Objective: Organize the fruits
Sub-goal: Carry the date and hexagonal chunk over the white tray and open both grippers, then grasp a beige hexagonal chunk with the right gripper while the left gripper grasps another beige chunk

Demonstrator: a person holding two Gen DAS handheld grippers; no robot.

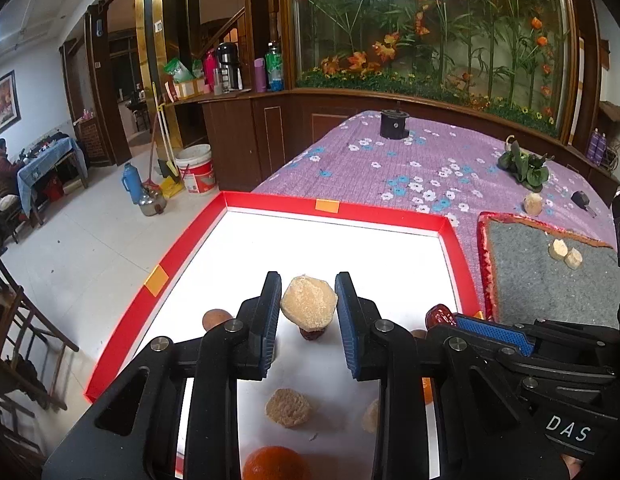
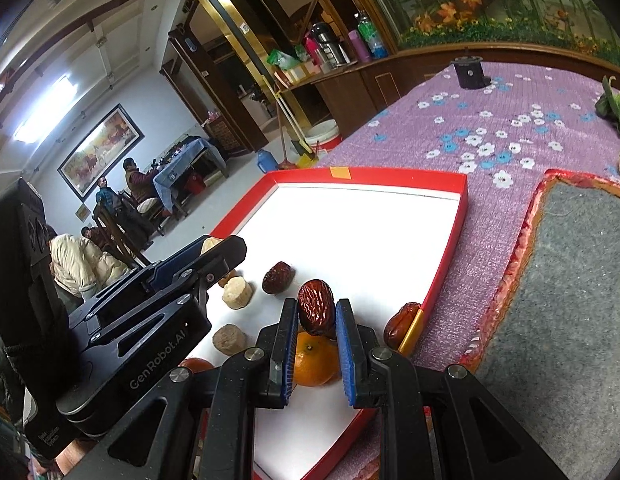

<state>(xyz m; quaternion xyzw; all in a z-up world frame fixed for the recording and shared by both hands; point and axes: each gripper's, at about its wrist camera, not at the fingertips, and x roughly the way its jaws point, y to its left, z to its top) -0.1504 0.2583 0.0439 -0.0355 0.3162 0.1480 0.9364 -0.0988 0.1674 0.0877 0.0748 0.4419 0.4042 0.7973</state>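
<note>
A red-rimmed white tray (image 1: 334, 205) (image 2: 464, 208) holds the fruits. My left gripper (image 1: 308, 307) is shut on a pale tan sugary lump (image 1: 308, 302) and holds it above the tray floor, over a dark date (image 1: 312, 334). My right gripper (image 2: 317, 312) is shut on a wrinkled red date (image 2: 316, 306), above an orange (image 2: 314, 360). It also shows in the left wrist view (image 1: 490, 330). Other tan lumps (image 2: 237, 293) (image 1: 287, 407), dates (image 2: 278, 277) (image 2: 402, 324) and an orange (image 1: 274, 463) lie in the tray.
A grey mat with a red fringe (image 1: 550, 280) (image 2: 570, 280) lies right of the tray with two tan pieces (image 1: 565, 254). The purple flowered tablecloth (image 1: 390, 160) carries a black cylinder (image 1: 394, 123), a small plant (image 1: 524, 164) and another tan lump (image 1: 532, 203).
</note>
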